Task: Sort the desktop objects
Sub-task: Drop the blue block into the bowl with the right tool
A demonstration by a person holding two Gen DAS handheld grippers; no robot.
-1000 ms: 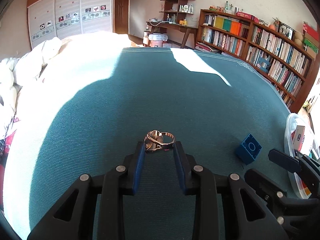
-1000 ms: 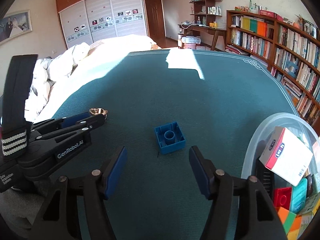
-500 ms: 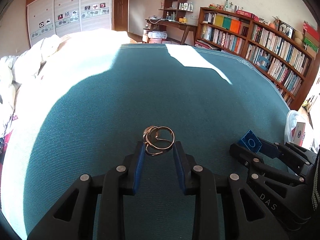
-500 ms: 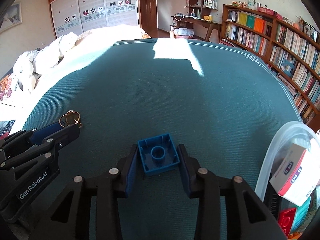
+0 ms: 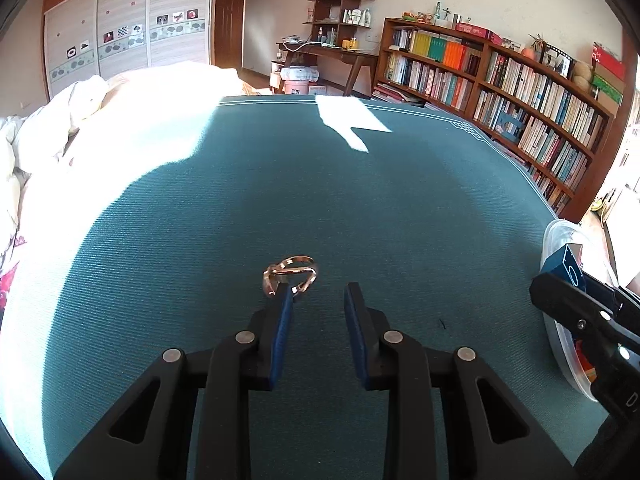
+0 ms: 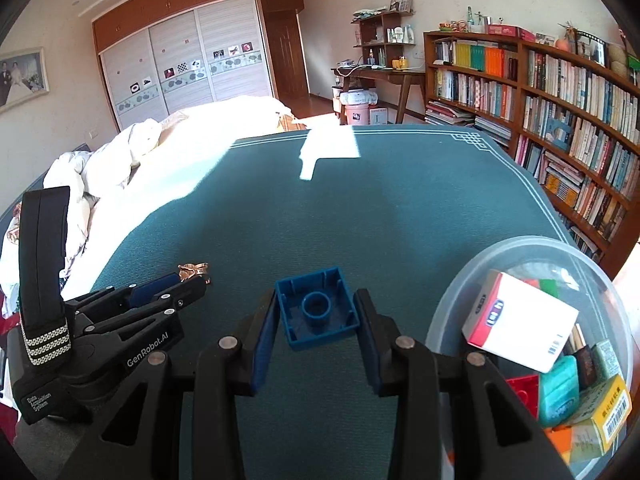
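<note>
A gold ring-shaped clip (image 5: 291,273) lies on the teal table cloth (image 5: 320,184), touching the tip of my left gripper's left finger. My left gripper (image 5: 318,300) is open and holds nothing. It also shows in the right wrist view (image 6: 180,284) with the gold clip (image 6: 193,269) at its tips. My right gripper (image 6: 316,312) is shut on a blue toy brick (image 6: 318,308), held hollow side up above the cloth. The blue brick (image 5: 566,266) also shows at the right edge of the left wrist view.
A clear plastic tub (image 6: 532,248) at the right holds a white and red box (image 6: 516,328), coloured bricks and small packets. Its rim shows in the left wrist view (image 5: 560,232). A bed with white bedding (image 6: 120,160) lies left; bookshelves (image 6: 560,120) stand right.
My left gripper has let go of the gold clip, which now rests on the cloth at its left fingertip. My right gripper has lifted the blue brick towards the tub.
</note>
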